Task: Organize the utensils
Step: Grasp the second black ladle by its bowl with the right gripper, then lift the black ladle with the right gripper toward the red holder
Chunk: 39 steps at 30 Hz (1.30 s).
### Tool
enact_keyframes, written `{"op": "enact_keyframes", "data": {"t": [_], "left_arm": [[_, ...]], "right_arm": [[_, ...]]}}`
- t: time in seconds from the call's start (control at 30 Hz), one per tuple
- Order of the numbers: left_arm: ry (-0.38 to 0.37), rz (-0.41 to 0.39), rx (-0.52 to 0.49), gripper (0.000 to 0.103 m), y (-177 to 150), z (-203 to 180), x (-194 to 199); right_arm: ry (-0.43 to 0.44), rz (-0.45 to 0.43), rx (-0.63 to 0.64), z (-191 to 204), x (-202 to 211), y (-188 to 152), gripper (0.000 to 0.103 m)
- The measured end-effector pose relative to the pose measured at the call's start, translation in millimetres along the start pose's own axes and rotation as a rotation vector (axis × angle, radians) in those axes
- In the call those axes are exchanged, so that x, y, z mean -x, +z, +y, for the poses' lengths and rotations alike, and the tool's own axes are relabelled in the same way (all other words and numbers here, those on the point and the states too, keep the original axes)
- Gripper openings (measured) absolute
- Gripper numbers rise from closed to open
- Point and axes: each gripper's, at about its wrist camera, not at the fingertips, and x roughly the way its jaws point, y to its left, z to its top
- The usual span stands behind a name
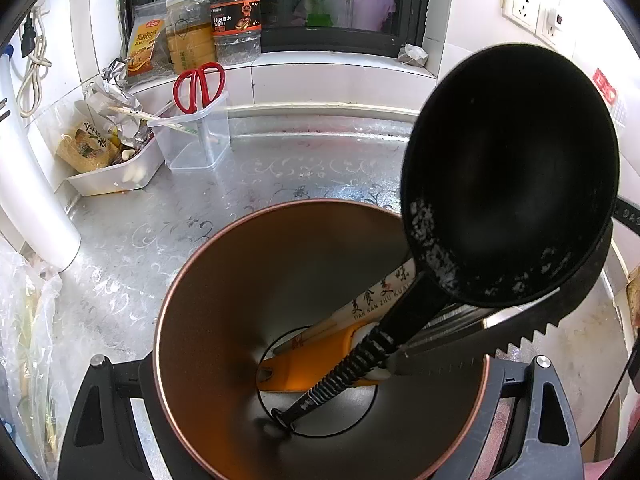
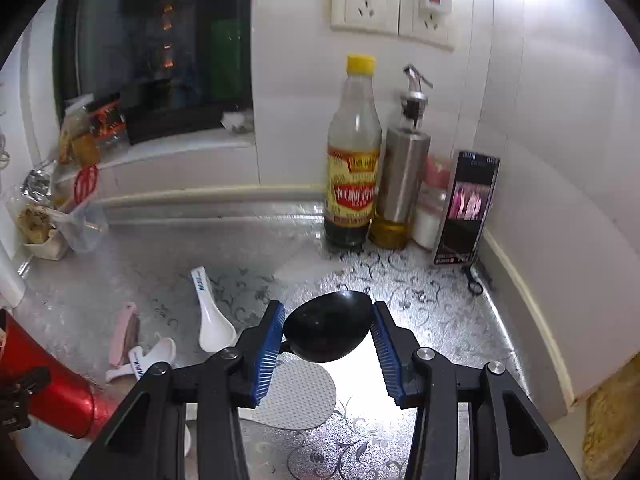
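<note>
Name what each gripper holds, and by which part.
Left gripper: the utensil cup, by its outer sides. Right gripper: the black ladle, by its bowl.

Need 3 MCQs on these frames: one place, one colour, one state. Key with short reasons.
1. Where do the red scissors stand?
A) in the metal holder
B) in the clear container
C) flat on the counter

2. The dark sauce bottle has a cap that is:
A) yellow
B) green
C) white

3. The black spoon is:
A) lying on the counter
B) in a sink
C) gripped between the jaws of the right gripper

Key: B, the handles stick up out of the container by the sill; A, the cap is plainly yellow; C, both blue pads press on its bowl.
</note>
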Motion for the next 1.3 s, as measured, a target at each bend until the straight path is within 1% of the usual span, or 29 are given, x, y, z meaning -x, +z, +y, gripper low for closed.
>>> {"op": "enact_keyframes", "data": {"t": [0.23,0.37,0.67,0.9,1.1,1.3], "left_arm": [[-0.011,-0.004,0.0,0.09,0,0,1],[-0.018,-0.007,0.002,0.09,0,0,2],[-0.029,-0.012,0.002,0.09,-1,-1,4],[-0.033,-0.014,-0.001,0.09,-2,0,4],[-0.037,-0.015,0.0,0.09,-2,1,4],[-0.037,-0.016,-0.005,0.09,-2,1,5]], "right_arm": [[0.0,-0.081,0.039,11,29,10,0.047],[0.015,-0.139,0.079,22,50,18,0.047],[0.091,-0.304,0.19,63,102,49,0.047],[0.149,-0.4,0.269,98,128,64,0.047],[0.191,-0.433,0.315,122,138,70,0.047],[0.229,-0.422,0.366,144,139,66,0.047]]}}
